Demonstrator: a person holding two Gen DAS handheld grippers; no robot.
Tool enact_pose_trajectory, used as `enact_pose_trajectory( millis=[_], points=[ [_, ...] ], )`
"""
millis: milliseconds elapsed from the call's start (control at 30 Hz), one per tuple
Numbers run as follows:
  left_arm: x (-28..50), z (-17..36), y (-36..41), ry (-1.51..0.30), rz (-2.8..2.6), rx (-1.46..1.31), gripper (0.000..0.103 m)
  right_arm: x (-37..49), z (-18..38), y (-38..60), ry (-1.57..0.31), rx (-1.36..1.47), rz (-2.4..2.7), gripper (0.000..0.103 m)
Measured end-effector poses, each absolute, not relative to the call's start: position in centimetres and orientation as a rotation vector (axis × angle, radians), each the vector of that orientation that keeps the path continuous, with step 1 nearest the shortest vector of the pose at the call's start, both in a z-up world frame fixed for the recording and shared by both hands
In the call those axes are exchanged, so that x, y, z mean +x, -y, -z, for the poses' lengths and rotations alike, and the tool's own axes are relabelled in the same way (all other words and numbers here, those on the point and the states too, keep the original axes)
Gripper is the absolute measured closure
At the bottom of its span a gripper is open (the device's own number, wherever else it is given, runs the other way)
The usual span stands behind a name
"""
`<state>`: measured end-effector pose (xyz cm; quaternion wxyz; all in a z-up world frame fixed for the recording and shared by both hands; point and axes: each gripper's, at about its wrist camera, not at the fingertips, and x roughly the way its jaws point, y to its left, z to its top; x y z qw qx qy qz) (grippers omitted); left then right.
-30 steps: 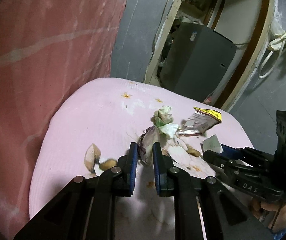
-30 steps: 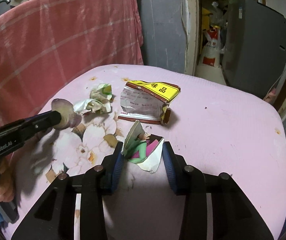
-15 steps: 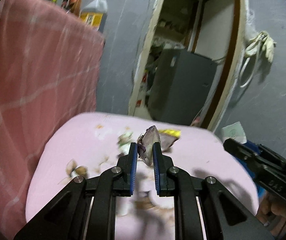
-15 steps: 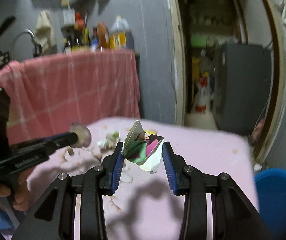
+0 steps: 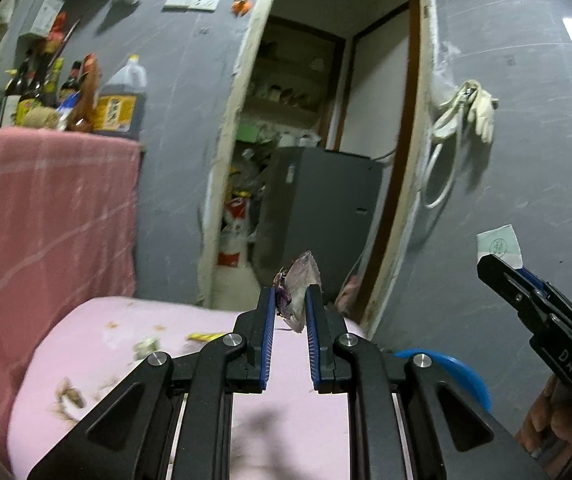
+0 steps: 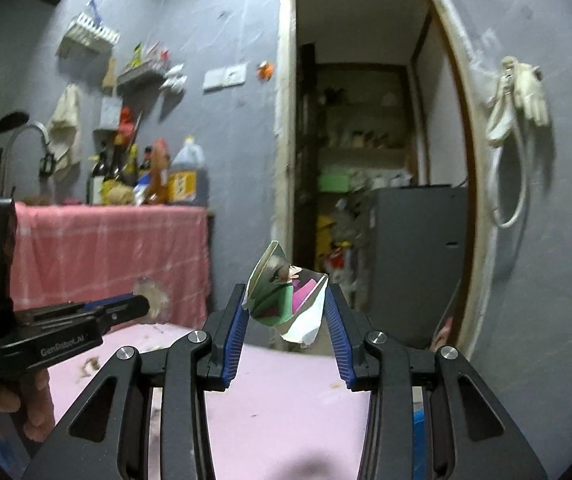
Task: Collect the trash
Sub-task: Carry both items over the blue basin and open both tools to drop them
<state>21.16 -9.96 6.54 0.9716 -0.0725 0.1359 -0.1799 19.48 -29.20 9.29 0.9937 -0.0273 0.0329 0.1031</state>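
Item one: our left gripper (image 5: 291, 300), jaws clenched on a purplish peel (image 5: 300, 280), low centre of the left view, raised above the pink tabletop (image 5: 134, 360).

Item two: our right gripper (image 6: 284, 306), jaws grasping a folded wrapper (image 6: 290, 300), white with green and magenta print, centre of the right view, in front of the doorway (image 6: 366, 140).

Item three: scraps (image 5: 146, 347) on the tabletop at lower left of the left view, with a yellow packet (image 5: 202, 336) beside them.

Item four: a blue bin (image 5: 450, 372), lower right of the left view, past the tabletop's edge.

Item five: bottles (image 6: 146, 176) above the red cloth (image 6: 106, 256), left of the right view.
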Motion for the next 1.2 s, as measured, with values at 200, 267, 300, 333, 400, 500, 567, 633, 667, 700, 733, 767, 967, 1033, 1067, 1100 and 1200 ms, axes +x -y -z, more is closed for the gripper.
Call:
enact_pose_trajectory(
  millis=[200, 267, 300, 333, 400, 500, 567, 633, 667, 700, 733, 767, 967, 1033, 1067, 1100, 1200],
  points=[
    [21.9, -8.1, 14.0, -0.251, 0.420, -0.162, 0.091, 19.0, -10.4, 33.5, -0.027, 0.003, -0.132, 0.067],
    [22.3, -8.4, 15.4, -0.252, 0.440, -0.162, 0.091, 18.9, -10.3, 34.8, -0.023, 0.025, -0.103, 0.067],
    [22.6, -8.4, 16.3, -0.253, 0.452, -0.157, 0.091, 18.9, -10.1, 35.6, -0.026, 0.038, -0.089, 0.067],
    [22.7, -8.4, 17.0, -0.255, 0.463, -0.150, 0.091, 18.9, -10.0, 36.0, -0.028, 0.047, -0.079, 0.067],
    [23.1, -8.4, 18.5, -0.260, 0.483, -0.135, 0.091, 18.9, -9.6, 37.4, -0.035, 0.067, -0.055, 0.067],
    [23.5, -8.0, 20.7, -0.276, 0.513, -0.115, 0.091, 19.0, -8.8, 39.3, -0.052, 0.081, -0.011, 0.066],
    [23.7, -7.6, 22.1, -0.289, 0.532, -0.106, 0.091, 19.1, -8.5, 40.2, -0.063, 0.092, 0.004, 0.066],
    [24.1, -7.3, 23.2, -0.307, 0.547, -0.101, 0.091, 19.1, -8.0, 41.0, -0.076, 0.101, 0.016, 0.066],
    [24.3, -7.0, 23.8, -0.318, 0.555, -0.100, 0.091, 19.2, -7.7, 41.5, -0.085, 0.104, 0.024, 0.066],
    [24.5, -6.8, 24.2, -0.329, 0.561, -0.099, 0.091, 19.3, -7.4, 42.0, -0.099, 0.109, 0.034, 0.066],
    [24.8, -6.5, 24.8, -0.343, 0.568, -0.098, 0.091, 19.3, -7.1, 42.5, -0.108, 0.114, 0.041, 0.066],
    [25.0, -6.2, 25.3, -0.357, 0.573, -0.096, 0.091, 19.5, -6.7, 43.0, -0.120, 0.125, 0.047, 0.066],
    [27.2, -4.0, 28.0, -0.472, 0.593, -0.070, 0.091, 20.4, -4.4, 45.6, -0.205, 0.205, 0.057, 0.064],
    [27.7, -3.1, 28.6, -0.510, 0.607, -0.072, 0.091, 20.7, -3.8, 46.0, -0.229, 0.217, 0.059, 0.064],
    [28.1, -2.8, 29.0, -0.531, 0.618, -0.072, 0.091, 20.9, -3.6, 46.2, -0.241, 0.223, 0.059, 0.064],
    [28.3, -2.5, 29.4, -0.547, 0.624, -0.072, 0.091, 21.0, -3.4, 46.4, -0.250, 0.227, 0.060, 0.064],
    [29.2, -1.4, 30.3, -0.605, 0.651, -0.077, 0.091, 21.3, -2.5, 47.1, -0.282, 0.241, 0.072, 0.064]
  ],
)
